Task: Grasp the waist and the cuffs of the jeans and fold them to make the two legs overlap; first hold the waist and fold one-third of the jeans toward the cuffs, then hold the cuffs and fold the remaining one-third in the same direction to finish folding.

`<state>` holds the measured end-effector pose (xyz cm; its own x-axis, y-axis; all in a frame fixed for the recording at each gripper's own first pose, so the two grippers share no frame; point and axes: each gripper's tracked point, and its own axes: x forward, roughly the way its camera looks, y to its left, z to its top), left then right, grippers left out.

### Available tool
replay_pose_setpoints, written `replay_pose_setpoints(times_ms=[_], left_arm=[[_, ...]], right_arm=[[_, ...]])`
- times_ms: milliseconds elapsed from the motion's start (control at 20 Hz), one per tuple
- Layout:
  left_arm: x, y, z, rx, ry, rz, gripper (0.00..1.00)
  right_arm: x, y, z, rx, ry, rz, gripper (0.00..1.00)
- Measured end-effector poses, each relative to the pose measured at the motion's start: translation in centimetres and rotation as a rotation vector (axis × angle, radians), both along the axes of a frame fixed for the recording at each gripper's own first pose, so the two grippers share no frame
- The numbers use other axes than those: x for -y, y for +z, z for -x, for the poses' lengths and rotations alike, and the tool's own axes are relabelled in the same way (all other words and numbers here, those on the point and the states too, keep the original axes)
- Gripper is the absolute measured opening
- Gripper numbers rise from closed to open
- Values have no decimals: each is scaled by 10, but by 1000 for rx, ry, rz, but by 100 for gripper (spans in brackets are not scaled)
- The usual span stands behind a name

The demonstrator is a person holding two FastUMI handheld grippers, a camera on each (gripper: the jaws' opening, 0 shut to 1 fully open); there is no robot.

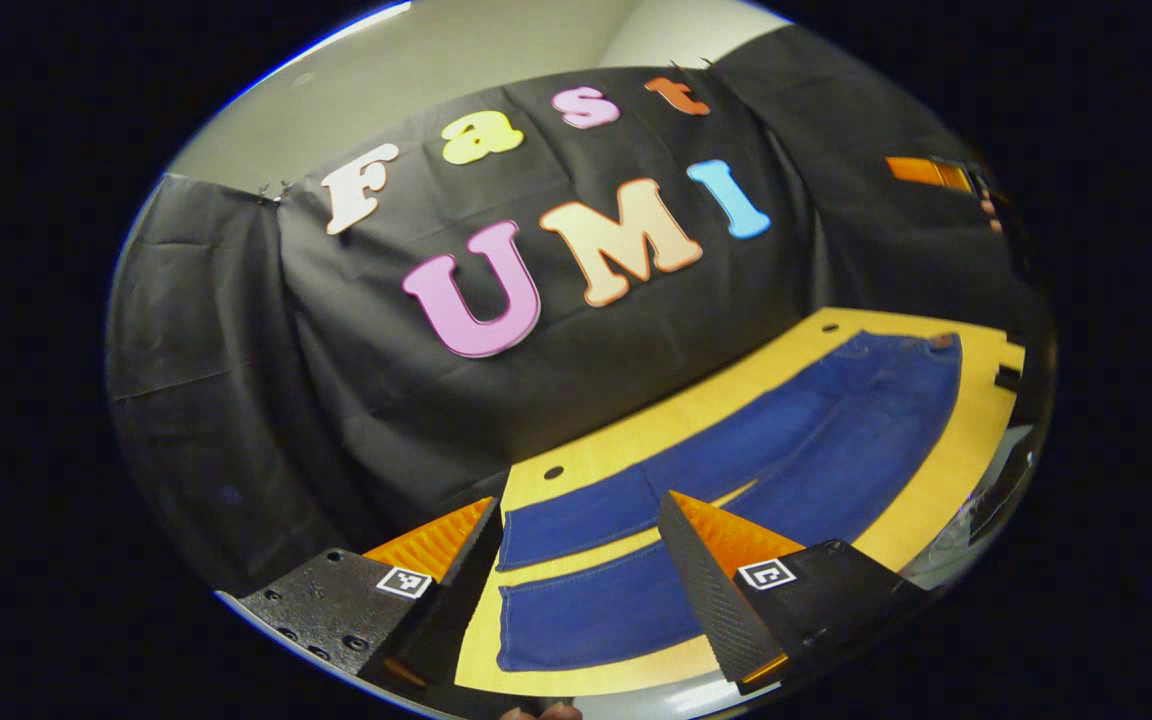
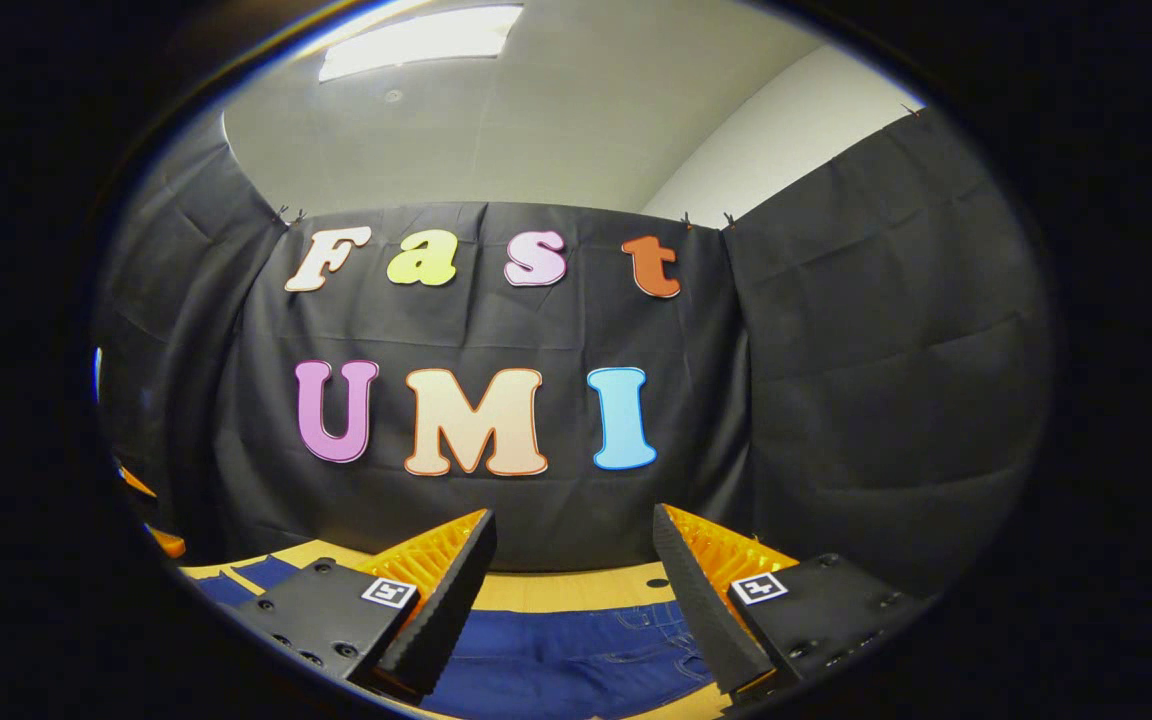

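both grippers' fingers gape empty above the flat jeans (image 1: 736, 450) on the wooden table (image 1: 966, 440), left gripper (image 1: 576, 525) over the cuffs, right gripper (image 2: 571, 540) over the waist.

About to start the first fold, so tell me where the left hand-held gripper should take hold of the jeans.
Grip the two cuffs of the blue denim jeans, lying flat with legs apart on the yellow table. They sit just ahead of the open left hand-held gripper, so come down from above onto the hem edges.
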<state>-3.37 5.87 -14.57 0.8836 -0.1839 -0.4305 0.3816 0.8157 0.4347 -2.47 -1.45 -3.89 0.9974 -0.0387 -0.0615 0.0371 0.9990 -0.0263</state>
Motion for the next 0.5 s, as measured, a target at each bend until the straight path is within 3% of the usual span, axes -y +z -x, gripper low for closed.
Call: replay_pose_setpoints(times_ms=[250,500], left_arm=[[-24,-61,15,-130,-108,-223,95],[-32,-108,20,-217,-179,-347,95]], right_arm=[[11,-14,6,-25,-24,4,98],[22,-18,9,-23,-46,49,98]])
